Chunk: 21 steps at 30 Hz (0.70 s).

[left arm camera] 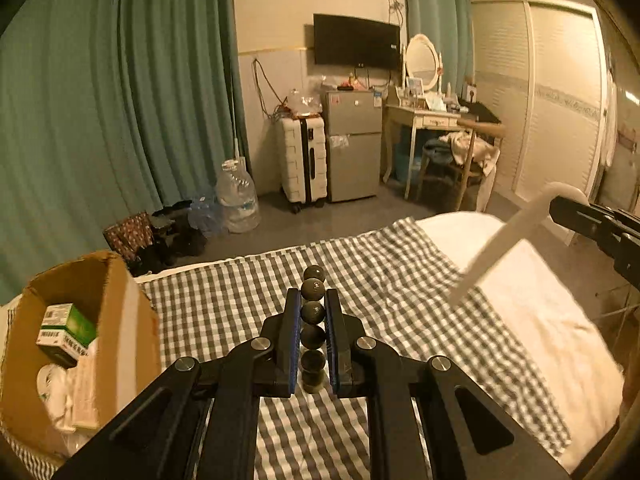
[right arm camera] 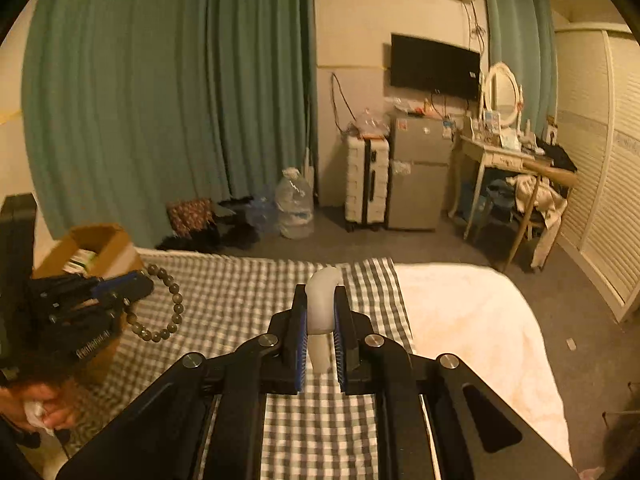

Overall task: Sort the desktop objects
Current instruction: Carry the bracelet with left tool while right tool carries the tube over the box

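Observation:
My left gripper [left arm camera: 313, 298] is shut on a dark bead bracelet [left arm camera: 313, 312], held in the air above the checked cloth [left arm camera: 380, 280]. In the right wrist view the bracelet [right arm camera: 170, 308] hangs as a loop from the left gripper [right arm camera: 138, 282]. My right gripper [right arm camera: 320, 294] is shut on a white hooked plastic piece [right arm camera: 320, 304], also lifted off the bed. From the left wrist view this white piece [left arm camera: 500, 248] slants down from the right gripper [left arm camera: 560, 204]. An open cardboard box [left arm camera: 116, 308] stands at the left and holds a green carton [left arm camera: 70, 326] and white packets.
The checked cloth covers a bed with a white blanket [left arm camera: 540, 320] on its right side. Beyond the bed's far edge are a water jug [left arm camera: 238, 200], a white suitcase [left arm camera: 302, 160], a small fridge [left arm camera: 354, 144] and a dressing table [left arm camera: 432, 120]. A hand [right arm camera: 44, 408] shows at lower left.

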Available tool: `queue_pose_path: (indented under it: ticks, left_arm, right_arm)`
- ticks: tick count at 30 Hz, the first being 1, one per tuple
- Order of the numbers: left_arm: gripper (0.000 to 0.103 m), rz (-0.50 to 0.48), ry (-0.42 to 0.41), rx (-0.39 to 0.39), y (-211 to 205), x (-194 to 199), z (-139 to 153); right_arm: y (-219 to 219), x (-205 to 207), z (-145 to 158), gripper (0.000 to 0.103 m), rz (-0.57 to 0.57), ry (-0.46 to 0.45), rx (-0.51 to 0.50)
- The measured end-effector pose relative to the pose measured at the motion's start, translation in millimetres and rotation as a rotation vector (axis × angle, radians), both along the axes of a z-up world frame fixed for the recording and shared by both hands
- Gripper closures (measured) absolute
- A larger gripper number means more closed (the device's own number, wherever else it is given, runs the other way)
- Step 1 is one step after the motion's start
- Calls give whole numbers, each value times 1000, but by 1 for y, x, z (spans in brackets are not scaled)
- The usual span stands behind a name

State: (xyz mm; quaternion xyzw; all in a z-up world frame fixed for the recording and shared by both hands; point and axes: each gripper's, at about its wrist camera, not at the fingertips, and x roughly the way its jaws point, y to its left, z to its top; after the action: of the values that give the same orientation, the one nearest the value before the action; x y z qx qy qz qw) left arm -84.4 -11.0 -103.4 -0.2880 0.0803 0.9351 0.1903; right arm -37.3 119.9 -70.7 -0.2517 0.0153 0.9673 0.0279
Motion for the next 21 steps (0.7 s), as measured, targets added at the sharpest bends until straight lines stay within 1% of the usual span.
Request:
queue_pose_path:
  ticks: [5,8,12,17,21]
  left_arm:
    - [93,19,44,35,-22,22,35]
    - [93,28,71,43,-37,31,54]
    - [93,30,118,38,-56,47,70]
    - [93,45,132,42,-89,56,84]
    - [93,75,135,52,-118,53,94]
  right_arm:
    - [-18,27,35,93,4,67,18]
    - [-34,41,51,92,3,87,34]
    - [-55,58,70,92,6,105,53]
    - [-79,68,91,92,8,142,44]
    - [-103,65,105,92,29,164,35]
